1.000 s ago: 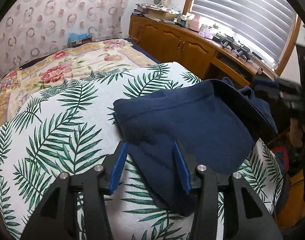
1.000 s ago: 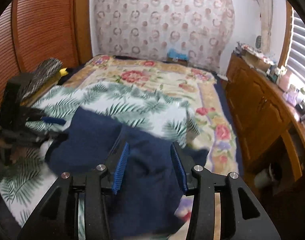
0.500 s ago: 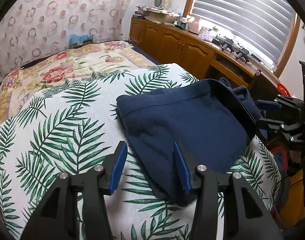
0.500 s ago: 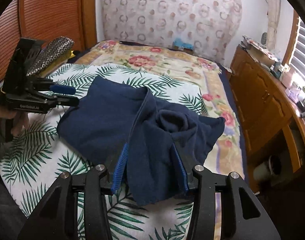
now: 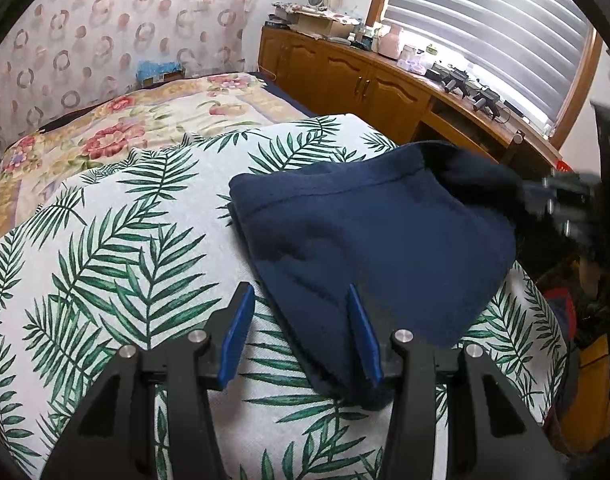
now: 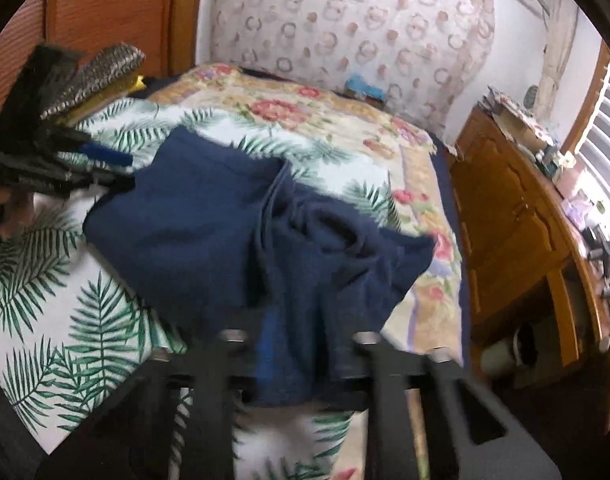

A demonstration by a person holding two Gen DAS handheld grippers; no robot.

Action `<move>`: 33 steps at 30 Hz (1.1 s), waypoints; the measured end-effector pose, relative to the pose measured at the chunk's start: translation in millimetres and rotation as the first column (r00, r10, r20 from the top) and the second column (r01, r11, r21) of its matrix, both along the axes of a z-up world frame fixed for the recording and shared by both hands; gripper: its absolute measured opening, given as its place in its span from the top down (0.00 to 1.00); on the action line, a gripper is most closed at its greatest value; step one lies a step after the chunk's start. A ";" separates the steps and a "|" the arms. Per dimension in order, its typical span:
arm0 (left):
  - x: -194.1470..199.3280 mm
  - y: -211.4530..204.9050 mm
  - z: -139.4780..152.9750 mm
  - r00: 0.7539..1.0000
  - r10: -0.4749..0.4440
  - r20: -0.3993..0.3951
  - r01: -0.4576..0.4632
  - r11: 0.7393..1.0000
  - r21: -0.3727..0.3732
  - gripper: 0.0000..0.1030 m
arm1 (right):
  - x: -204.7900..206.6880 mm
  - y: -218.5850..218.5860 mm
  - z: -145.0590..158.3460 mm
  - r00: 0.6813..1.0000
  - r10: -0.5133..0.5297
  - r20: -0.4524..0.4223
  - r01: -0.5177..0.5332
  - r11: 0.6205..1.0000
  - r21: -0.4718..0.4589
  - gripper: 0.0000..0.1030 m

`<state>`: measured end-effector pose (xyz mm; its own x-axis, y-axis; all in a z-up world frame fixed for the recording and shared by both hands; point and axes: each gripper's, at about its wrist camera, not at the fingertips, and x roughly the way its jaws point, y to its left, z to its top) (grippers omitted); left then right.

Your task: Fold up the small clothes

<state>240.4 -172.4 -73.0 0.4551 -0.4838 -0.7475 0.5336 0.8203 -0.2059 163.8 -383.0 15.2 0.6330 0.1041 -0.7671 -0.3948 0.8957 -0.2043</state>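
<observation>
Navy garment (image 5: pixel 377 240) lies on the palm-leaf cloth (image 5: pixel 105 248) spread over the bed, toward the bed's window-side edge. Seen from the left wrist camera: its near half flat and smooth, a stitched hem running across the far side, one lower corner hanging toward the camera. From the right wrist camera the same garment (image 6: pixel 209 224) shows a flat panel on the left and a bunched, creased mass on the right, draping over the edge of the palm-leaf cloth (image 6: pixel 65 312) onto the floral bedspread (image 6: pixel 289 108)

Left gripper (image 5: pixel 301 336): blue pads set partway apart, nothing pinched between them. Right pad sits over the garment's lower edge, left pad over bare leaf print; whether either touches the fabric I cannot tell. In the right wrist view the left gripper (image 6: pixel 105 160) appears at the garment's far left corner, a hand (image 6: pixel 17 204) partly visible beneath it

Right gripper (image 6: pixel 301 344): heavily blurred; jaws closing, navy fabric filling the space between the fingers. Pads themselves are lost in blur, so contact cannot be confirmed from this view. In the left wrist view the right gripper (image 5: pixel 565 196) is a dark smear at the garment's far right corner

Background: wooden cabinets (image 5: pixel 365 80) under a window with blinds (image 5: pixel 485 28), cluttered top; patterned curtain (image 5: pixel 105 32) behind the bed
</observation>
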 end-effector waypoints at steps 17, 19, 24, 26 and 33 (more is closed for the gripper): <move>20.7 1.4 -2.5 1.000 0.024 -0.002 -0.024 1.000 -0.009 0.55 | 70.1 -78.7 21.4 0.957 -0.284 0.057 0.276 0.953 0.122 0.50; 27.6 -1.4 -3.7 1.000 0.019 -0.007 -0.019 1.000 -0.010 0.55 | 56.2 -76.1 21.9 0.958 -0.283 0.049 0.272 0.948 0.167 0.39; 51.4 -5.3 -12.5 0.999 0.030 -0.035 -0.030 1.000 -0.009 0.55 | 45.7 -67.0 5.3 0.968 -0.249 -0.027 0.247 0.935 0.254 0.30; 60.4 -5.4 -15.3 0.998 0.040 -0.050 -0.041 0.999 -0.016 0.55 | 48.6 -64.0 -5.3 0.967 -0.248 -0.055 0.254 0.930 0.266 0.28; 72.3 -10.9 -17.0 0.997 0.031 -0.065 -0.033 0.999 -0.029 0.54 | 61.6 -60.0 -31.3 0.960 -0.254 -0.117 0.276 0.923 0.267 0.27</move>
<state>312.7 -183.3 -89.9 0.4222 -0.4921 -0.7613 0.4917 0.8299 -0.2637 225.4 -443.0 -16.1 0.6061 0.1569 -0.7798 -0.1396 0.9861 0.0899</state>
